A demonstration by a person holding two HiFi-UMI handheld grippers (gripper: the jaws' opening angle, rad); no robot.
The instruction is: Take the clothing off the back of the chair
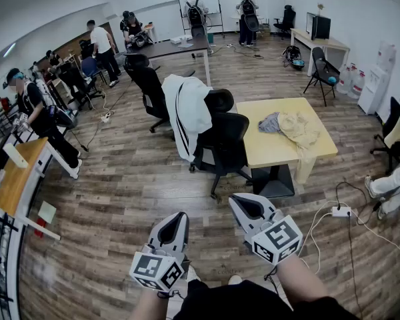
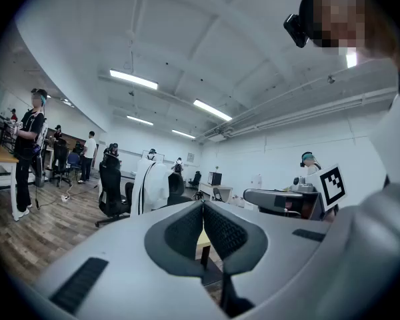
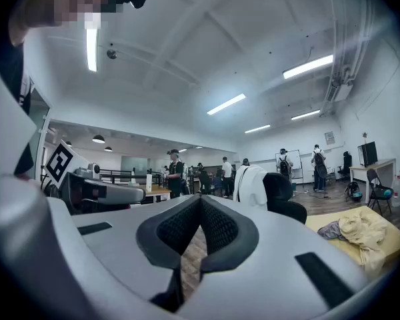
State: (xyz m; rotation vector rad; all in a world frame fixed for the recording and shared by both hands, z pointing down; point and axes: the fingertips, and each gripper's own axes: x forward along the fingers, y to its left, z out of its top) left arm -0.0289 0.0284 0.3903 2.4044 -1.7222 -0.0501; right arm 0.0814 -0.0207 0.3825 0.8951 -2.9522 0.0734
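Note:
A white jacket with black stripes [image 1: 189, 114] hangs over the back of a black office chair [image 1: 228, 145] in the middle of the room. It also shows far off as the white jacket [image 2: 149, 185] in the left gripper view and the white jacket [image 3: 251, 185] in the right gripper view. My left gripper [image 1: 181, 216] and right gripper [image 1: 237, 201] are held level close to my body, well short of the chair. The left gripper [image 2: 202, 206] has its jaws pressed together with nothing between them. The right gripper [image 3: 200, 199] is likewise shut and empty.
A yellow table [image 1: 273, 149] beside the chair carries a cream garment [image 1: 299, 131] and a grey one [image 1: 270, 123]. More black chairs [image 1: 147, 82] stand behind. A power strip [image 1: 341, 211] with cables lies on the wooden floor at right. Several people stand around the room.

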